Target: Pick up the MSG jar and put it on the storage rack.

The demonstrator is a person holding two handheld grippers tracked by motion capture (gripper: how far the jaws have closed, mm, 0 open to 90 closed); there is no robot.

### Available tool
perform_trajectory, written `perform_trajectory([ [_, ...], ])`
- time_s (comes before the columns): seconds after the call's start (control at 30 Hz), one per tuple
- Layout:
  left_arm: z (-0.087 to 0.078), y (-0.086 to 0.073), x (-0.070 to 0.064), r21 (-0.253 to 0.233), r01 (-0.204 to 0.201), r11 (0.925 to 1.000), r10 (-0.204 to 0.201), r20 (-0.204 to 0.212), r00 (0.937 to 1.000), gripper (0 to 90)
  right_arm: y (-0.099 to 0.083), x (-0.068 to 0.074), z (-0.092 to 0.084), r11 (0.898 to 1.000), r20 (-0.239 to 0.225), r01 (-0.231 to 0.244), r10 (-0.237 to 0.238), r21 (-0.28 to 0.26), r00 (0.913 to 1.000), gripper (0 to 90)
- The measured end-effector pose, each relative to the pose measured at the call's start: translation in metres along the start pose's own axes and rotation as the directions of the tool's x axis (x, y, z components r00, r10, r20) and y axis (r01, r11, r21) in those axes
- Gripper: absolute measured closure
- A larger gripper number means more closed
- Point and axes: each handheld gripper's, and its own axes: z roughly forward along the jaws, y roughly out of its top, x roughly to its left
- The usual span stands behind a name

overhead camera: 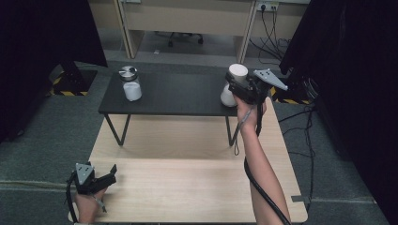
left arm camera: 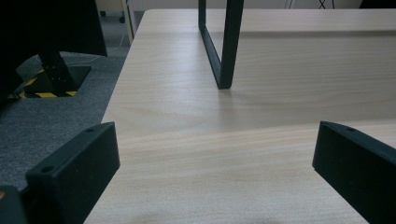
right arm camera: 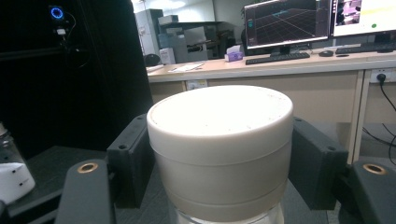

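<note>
A jar (overhead camera: 228, 96) with a clear body and a wide white lid (overhead camera: 237, 72) is at the right end of the black low table (overhead camera: 178, 93). My right gripper (overhead camera: 238, 80) is shut on that lid (right arm camera: 219, 140), one jaw on each side of it. Whether the jar rests on the table or hangs just above it I cannot tell. A second jar (overhead camera: 130, 84) with a metal lid and white contents stands at the table's left end, and its edge (right arm camera: 13, 175) is in the right gripper view. My left gripper (overhead camera: 110, 174) sits open over the wooden tabletop (left arm camera: 215, 154), nothing between its jaws.
The black low table stands on the far half of the wooden table (overhead camera: 187, 187); one of its legs (left arm camera: 225, 56) rises ahead of the left gripper. Desks, monitors (right arm camera: 287, 23) and cables lie beyond. Black curtains flank both sides.
</note>
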Motion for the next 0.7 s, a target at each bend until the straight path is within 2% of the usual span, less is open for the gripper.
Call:
perform_trajectory([
  [0.27, 0.0, -0.001, 0.001, -0.009, 0.022, 0.9997, -0.022, 0.003, 0.9997, 0.0, 0.002, -0.003, 0.009, 1.0, 0.003, 0.013, -0.013, 0.006, 0.9999, 32.0],
  [0.47, 0.001, -0.001, 0.0, -0.006, 0.013, 0.9999, -0.013, -0.003, 0.9999, 0.0, 0.001, -0.005, 0.014, 1.0, 0.001, 0.026, -0.026, 0.013, 0.9997, 32.0],
  [0.6, 0.002, 0.0, -0.001, -0.001, 0.012, 0.9999, -0.012, -0.007, 0.9999, 0.0, 0.0, -0.003, 0.015, 0.998, -0.007, 0.065, -0.065, 0.014, 0.9979, 32.0],
  [0.7, 0.002, 0.0, -0.002, 0.003, 0.01, 0.9999, -0.01, -0.01, 0.9999, 0.0, -0.003, -0.004, 0.015, 0.999, -0.005, 0.053, -0.053, 0.005, 0.9986, 32.1],
])
